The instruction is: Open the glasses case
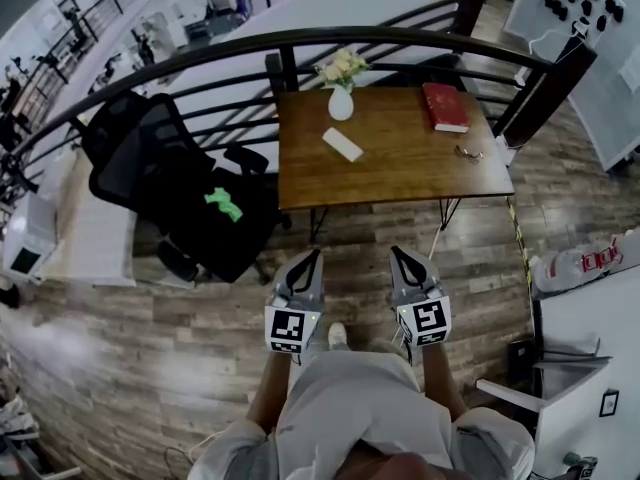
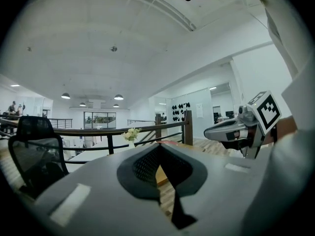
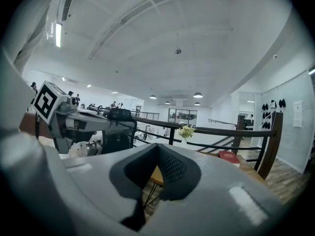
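White glasses case [image 1: 342, 144] on wooden table [image 1: 400, 173] (left tongs [image 1: 317, 253], right tongs [image 1: 395, 250] closed).

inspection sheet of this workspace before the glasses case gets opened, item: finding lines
surface: wooden table, set against a dark railing
job's things: white glasses case lying flat on the table, looks closed, untouched
clutter: vase of flowers, red book, glasses
grippers: left gripper and right gripper both shut, empty, short of the table
cables: nothing seen
surroundings: black office chair with a green item on its seat; wood floor
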{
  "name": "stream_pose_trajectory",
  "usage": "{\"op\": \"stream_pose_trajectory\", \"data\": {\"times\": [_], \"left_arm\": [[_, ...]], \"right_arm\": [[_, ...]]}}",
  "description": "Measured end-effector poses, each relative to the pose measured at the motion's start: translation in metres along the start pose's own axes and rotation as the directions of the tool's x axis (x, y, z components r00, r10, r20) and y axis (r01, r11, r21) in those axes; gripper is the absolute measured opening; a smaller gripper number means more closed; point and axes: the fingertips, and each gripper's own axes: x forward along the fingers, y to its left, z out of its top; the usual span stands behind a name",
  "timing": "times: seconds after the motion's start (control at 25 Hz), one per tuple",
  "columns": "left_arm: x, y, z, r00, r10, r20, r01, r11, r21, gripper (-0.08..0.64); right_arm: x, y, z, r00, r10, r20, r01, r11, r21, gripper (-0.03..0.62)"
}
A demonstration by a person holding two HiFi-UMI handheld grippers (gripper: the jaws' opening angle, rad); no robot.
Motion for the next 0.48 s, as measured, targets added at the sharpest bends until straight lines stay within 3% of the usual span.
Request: {"op": "stream_pose_trajectory", "data": {"times": [0.48], "left_arm": [[0.029, 0.029, -0.001, 1.0, -0.005, 0.0, 0.005, 1.0, -0.01, 0.02]], "right_arm": [[0.036, -0.009, 0.006, 1.0, -0.014, -0.003, 0.014, 1.0, -0.002, 0.003]]}}
